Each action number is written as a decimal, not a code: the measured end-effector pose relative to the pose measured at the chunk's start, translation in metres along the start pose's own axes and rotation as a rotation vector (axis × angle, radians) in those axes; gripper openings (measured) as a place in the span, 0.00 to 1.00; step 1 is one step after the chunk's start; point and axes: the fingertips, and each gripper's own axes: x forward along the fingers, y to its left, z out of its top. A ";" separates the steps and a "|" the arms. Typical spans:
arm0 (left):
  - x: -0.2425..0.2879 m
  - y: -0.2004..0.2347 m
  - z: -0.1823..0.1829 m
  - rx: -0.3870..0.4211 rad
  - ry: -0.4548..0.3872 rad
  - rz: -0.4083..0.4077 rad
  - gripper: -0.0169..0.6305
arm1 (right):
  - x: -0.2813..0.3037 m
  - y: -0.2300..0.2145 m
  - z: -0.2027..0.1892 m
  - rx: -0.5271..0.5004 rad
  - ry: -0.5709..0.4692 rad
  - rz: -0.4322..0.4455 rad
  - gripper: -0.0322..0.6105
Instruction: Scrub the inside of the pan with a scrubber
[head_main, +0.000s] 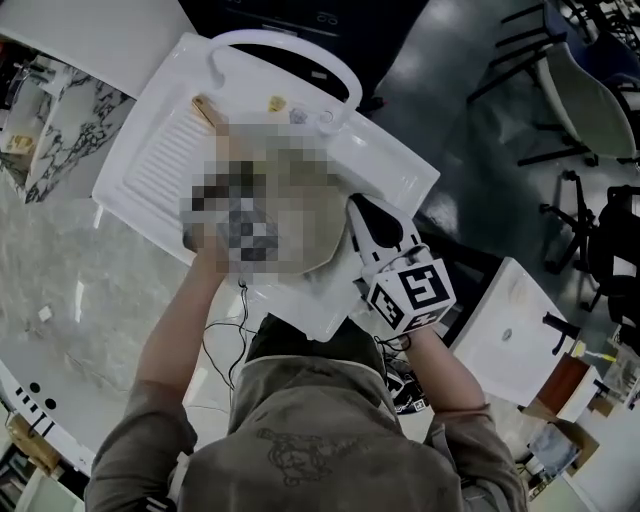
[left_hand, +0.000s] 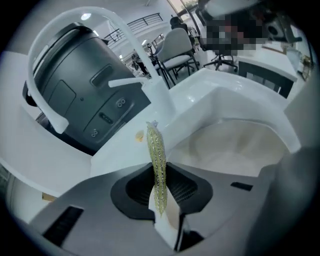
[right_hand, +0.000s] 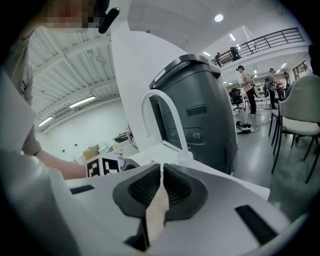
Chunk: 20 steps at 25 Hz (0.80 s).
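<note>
In the left gripper view my left gripper (left_hand: 157, 165) is shut on a thin yellow-green glittery scrubber (left_hand: 156, 150), seen edge-on and sticking up past the jaw tips. It hangs over the sink's rim, with a pale beige hollow (left_hand: 235, 147) of the basin to its right; I cannot make out a pan there. In the head view a mosaic patch hides the left gripper and most of the basin. My right gripper (head_main: 368, 222), with its marker cube (head_main: 412, 288), sits at the basin's right edge. Its jaws (right_hand: 161, 170) are shut, with only a pale strip low in the gap.
The white sink unit (head_main: 400, 165) has a ribbed drainboard (head_main: 165, 165) on the left and an arched white faucet (head_main: 285, 45) at the back. A dark grey machine (left_hand: 85, 95) stands behind it. Chairs (head_main: 590, 90) and another white sink (head_main: 505, 325) stand to the right.
</note>
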 end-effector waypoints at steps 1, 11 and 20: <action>0.006 -0.003 -0.001 0.027 0.021 0.005 0.14 | 0.000 -0.002 -0.001 0.003 0.002 0.003 0.11; 0.056 -0.035 -0.009 0.182 0.196 -0.027 0.14 | -0.003 -0.020 -0.013 0.029 0.012 0.021 0.11; 0.093 -0.083 -0.006 0.181 0.239 -0.172 0.14 | -0.011 -0.044 -0.024 0.060 0.032 -0.005 0.11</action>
